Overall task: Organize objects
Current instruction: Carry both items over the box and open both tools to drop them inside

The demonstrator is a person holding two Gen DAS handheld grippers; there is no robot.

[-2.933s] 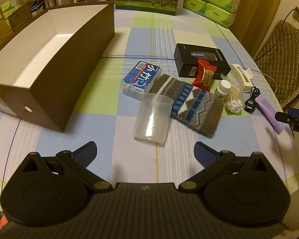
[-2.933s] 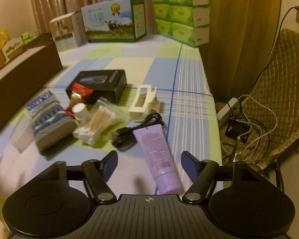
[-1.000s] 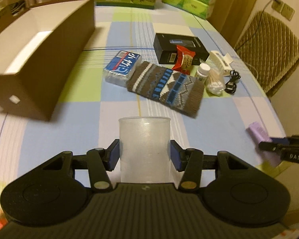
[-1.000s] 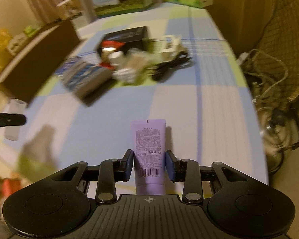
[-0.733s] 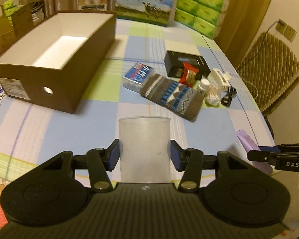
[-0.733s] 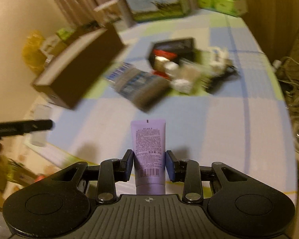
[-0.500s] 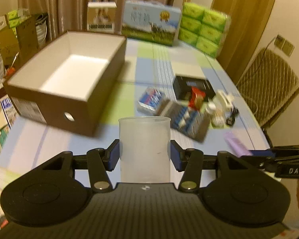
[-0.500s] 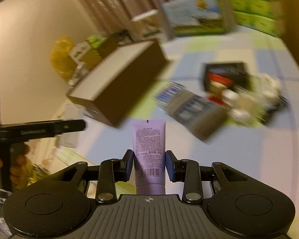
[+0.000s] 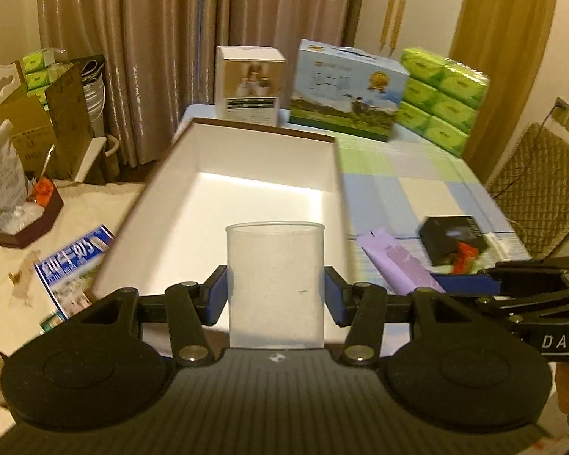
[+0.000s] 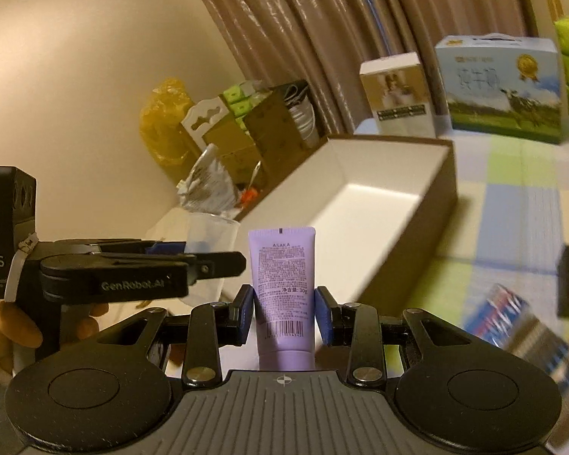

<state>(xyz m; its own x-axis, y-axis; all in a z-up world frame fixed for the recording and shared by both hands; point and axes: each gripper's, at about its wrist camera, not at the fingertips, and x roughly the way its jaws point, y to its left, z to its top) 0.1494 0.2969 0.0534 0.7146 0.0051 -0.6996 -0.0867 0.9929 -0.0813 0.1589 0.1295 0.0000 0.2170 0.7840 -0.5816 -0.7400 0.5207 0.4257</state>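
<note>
Both grippers, left [image 9: 276, 295] pinching the plastic cup [image 9: 276, 284] and right [image 10: 283, 314] pinching the purple tube [image 10: 283, 288], have lifted off the counter to the open box [image 9: 261, 189]; drop-in likely next.

The brown cardboard box [image 9: 254, 197] lies open at the top, its white floor bare, so there is room to come down anywhere inside. Its long right wall [image 10: 409, 227] stands between the interior and the table's checked cloth [image 9: 398, 174]. At the table's far edge, a white carton [image 9: 250, 85], a milk carton [image 9: 345, 91] and stacked green tissue packs [image 9: 442, 100] close off the back.
</note>
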